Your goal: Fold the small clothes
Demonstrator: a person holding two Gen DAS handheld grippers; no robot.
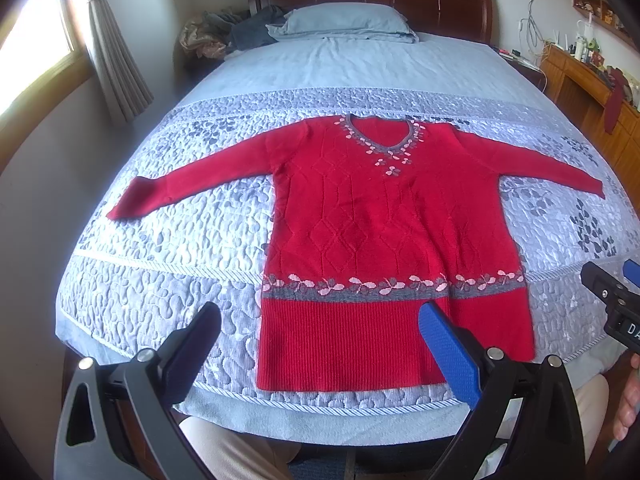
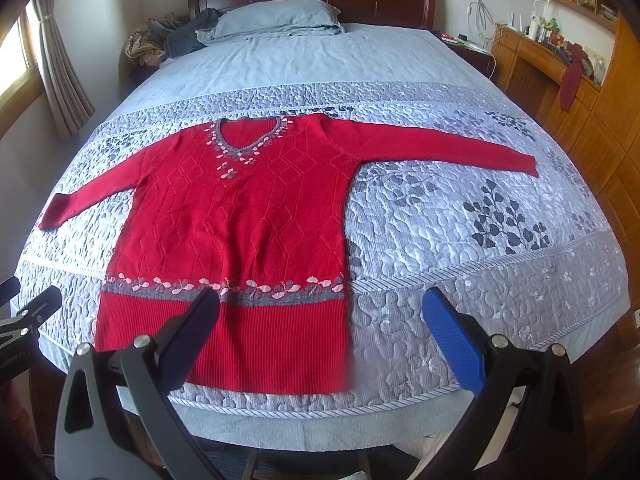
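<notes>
A red sweater point(image 1: 384, 232) lies flat, front up, on the quilt point(image 1: 168, 248) of the bed point(image 2: 460, 240). Its long axis runs from the hem at the bottom of the frame to the V-neck toward the top, pointing at the pillow point(image 1: 344, 20); both sleeves stretch out sideways — one to each edge of the frame. The left hand-held gripper point(image 1: 320, 344) hovers over the hem, fingers spread, holding nothing. The right hand-held gripper point(image 2: 320, 332) — also spread and empty — hangs above the hem's right corner.
</notes>
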